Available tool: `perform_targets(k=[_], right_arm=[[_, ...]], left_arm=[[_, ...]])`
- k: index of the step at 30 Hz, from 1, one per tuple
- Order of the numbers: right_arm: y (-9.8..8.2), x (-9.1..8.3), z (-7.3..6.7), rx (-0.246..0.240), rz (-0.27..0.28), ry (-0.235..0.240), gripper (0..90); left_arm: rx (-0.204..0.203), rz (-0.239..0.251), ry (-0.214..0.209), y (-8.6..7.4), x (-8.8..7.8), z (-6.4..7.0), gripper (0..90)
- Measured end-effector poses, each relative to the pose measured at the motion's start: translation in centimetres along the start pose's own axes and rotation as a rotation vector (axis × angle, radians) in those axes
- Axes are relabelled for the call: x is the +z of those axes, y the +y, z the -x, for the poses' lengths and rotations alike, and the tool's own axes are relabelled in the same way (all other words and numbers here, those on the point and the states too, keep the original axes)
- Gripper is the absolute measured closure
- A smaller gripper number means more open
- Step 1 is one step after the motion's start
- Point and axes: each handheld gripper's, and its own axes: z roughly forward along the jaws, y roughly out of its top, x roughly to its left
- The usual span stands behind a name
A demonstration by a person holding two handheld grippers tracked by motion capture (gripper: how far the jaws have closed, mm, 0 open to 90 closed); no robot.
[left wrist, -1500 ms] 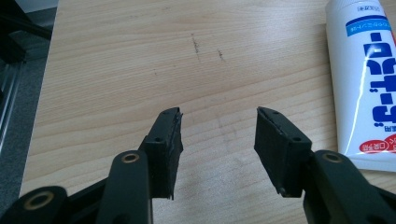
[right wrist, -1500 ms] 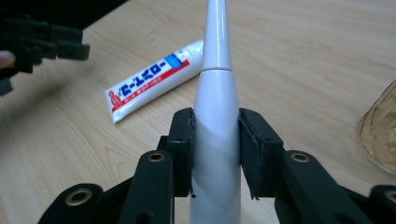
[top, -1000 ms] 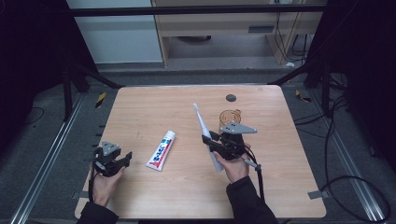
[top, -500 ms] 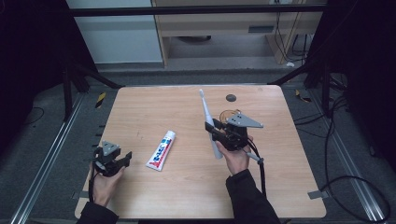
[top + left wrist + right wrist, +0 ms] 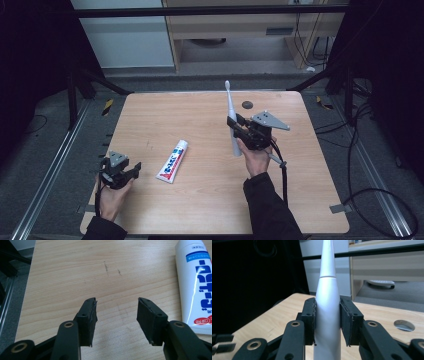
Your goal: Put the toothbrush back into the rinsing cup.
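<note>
My left claw [image 5: 134, 170] sat at 7 o'clock on the table [image 5: 200, 210], jaws wide with nothing between them. The tube [image 5: 172, 161] lay flat just beside it, toward 2 o'clock. My right claw [image 5: 234, 131], right of centre, clamped the toothbrush [image 5: 230, 112] mid-body, nearly upright, head at 12, lifted clear of the wood.

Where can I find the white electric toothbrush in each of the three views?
High view: electric toothbrush right of centre, head pointing up, in the right gripper.
Left gripper view: not in it.
Right gripper view: centre, clamped between the jaws.
Shared landmark: round table hole, at the right edge in the right gripper view.
</note>
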Motion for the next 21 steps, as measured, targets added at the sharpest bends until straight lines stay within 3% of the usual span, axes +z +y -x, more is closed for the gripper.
perform_targets(k=[12, 21], right_arm=[[1.2, 0.4, 2.0, 0.009, 0.072, -0.08, 67.1], [1.5, 1.0, 4.3, 0.023, 0.104, -0.134, 67.1]], left_arm=[[-0.001, 0.005, 0.004, 0.0, 0.0, 0.0, 48.9], [0.001, 0.006, 0.004, 0.0, 0.0, 0.0, 48.9]])
